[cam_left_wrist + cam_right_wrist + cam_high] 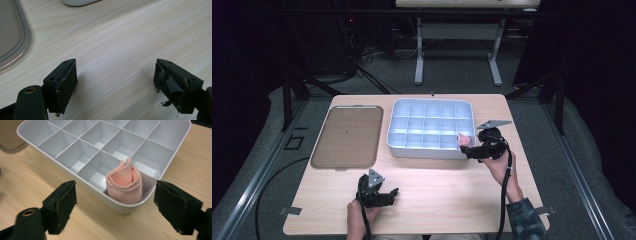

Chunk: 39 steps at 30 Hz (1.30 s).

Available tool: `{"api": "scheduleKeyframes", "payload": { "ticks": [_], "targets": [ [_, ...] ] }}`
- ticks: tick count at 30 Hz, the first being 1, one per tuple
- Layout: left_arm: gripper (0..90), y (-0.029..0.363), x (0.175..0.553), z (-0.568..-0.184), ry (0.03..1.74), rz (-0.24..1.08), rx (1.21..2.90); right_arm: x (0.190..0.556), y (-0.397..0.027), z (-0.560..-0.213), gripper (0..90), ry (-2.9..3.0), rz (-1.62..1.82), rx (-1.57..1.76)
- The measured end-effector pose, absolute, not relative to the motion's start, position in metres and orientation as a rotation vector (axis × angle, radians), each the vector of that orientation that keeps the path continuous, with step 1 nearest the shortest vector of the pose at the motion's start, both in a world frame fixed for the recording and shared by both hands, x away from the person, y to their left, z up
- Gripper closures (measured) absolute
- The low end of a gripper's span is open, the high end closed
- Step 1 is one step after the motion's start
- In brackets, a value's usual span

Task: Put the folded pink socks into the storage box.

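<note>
Cloth: a rolled pink fabric bundle (124,183) is standing upright in the near right corner cell of the tray, its folded layers showing at the top and poking above the rim.
Tray: a white plastic tray (430,150) divided into a grid of cells is sitting on the light wooden table (427,200).
Right gripper (115,207): jaws are gaping wide, gripping nothing, just short of the tray's corner.
Left gripper (115,85): jaws are spread wide over bare wood, empty.
Lid: a flat brownish translucent lid (347,136) is lying left of the tray.
</note>
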<state>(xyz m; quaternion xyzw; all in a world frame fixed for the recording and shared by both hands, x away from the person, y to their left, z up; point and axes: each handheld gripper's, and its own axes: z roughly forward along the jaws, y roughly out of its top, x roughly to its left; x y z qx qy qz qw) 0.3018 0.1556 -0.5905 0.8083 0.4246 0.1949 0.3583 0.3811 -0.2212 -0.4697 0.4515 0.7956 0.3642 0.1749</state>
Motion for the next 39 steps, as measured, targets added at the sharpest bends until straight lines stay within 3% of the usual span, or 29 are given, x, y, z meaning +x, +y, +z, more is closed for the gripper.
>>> {"api": "scheduleKeyframes", "payload": {
  "ticks": [23, 39],
  "targets": [
    [18.8, 0.156, 0.302, -0.591, 1.098, 0.500, 2.085, 0.311, -0.261, -0.516, 0.4, 2.202, 1.012, 1.332],
    [18.7, 0.156, 0.302, -0.591, 1.099, 0.501, 2.084, 0.292, -0.284, -0.573, 0.0, 2.139, 0.931, 1.447]
  ]
}}
